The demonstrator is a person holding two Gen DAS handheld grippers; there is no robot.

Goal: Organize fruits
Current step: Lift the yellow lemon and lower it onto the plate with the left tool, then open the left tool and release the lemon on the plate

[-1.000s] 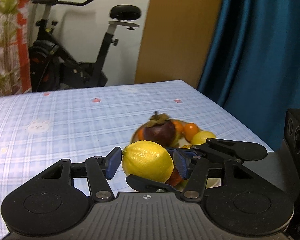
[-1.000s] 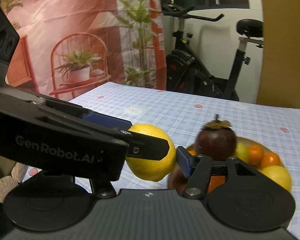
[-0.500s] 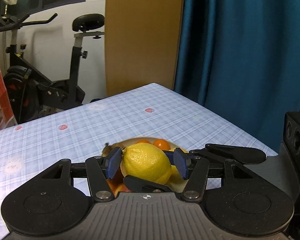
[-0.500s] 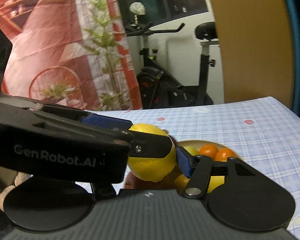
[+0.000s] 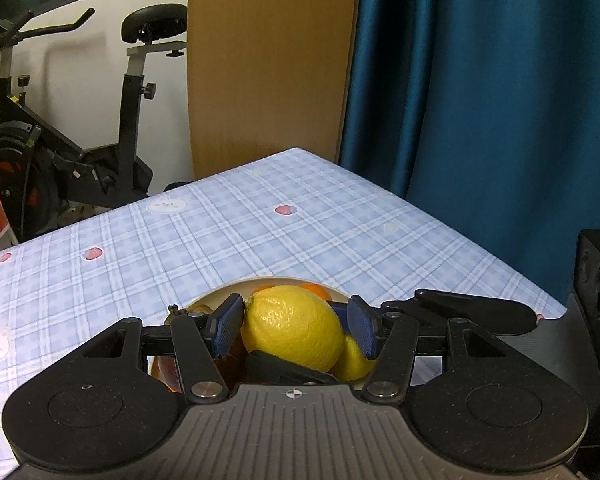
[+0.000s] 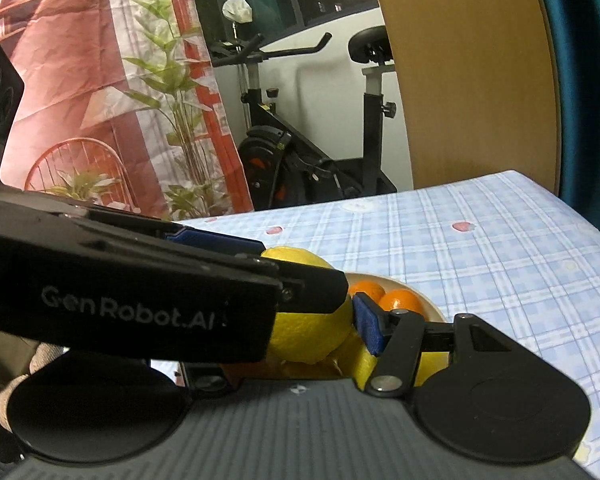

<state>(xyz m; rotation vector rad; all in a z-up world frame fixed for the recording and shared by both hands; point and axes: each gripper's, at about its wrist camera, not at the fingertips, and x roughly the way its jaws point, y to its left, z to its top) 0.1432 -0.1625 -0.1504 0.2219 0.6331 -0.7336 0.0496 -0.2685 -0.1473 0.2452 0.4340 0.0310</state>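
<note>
Left wrist view first: the left claw [image 5: 294, 330] has its blue pads [image 5: 229, 326] pressed on both sides of a big lemon [image 5: 294, 332], so it's gripping that. The lemon sits just above a pale plate [image 5: 220, 294] at about 6 o'clock in the frame. Peeking out behind the lemon at 12 o'clock is an orange [image 5: 316, 290], and a second yellow fruit [image 5: 354, 360] is tucked under it at 4 o'clock. Something dark brownish sits in the plate at 8 o'clock, too hidden to name. The plate is on a bench [image 5: 260, 232] with a blue checked cloth. An exercise bike [image 5: 80, 132] is off at 10 o'clock and a teal curtain [image 5: 480, 100] at 2 o'clock.

Right wrist view: the left claw's black arm cuts across from 9 o'clock, covering half the lemon [image 6: 312, 336]. The right claw [image 6: 320, 320] shows only one blue pad [image 6: 366, 328], right beside the lemon at 3 o'clock; the other pad is hidden, so I can't tell if it's open or closed. Two oranges [image 6: 384, 298] sit in the plate [image 6: 432, 312] just behind, and the bike [image 6: 320, 140] is at 12 o'clock.
</note>
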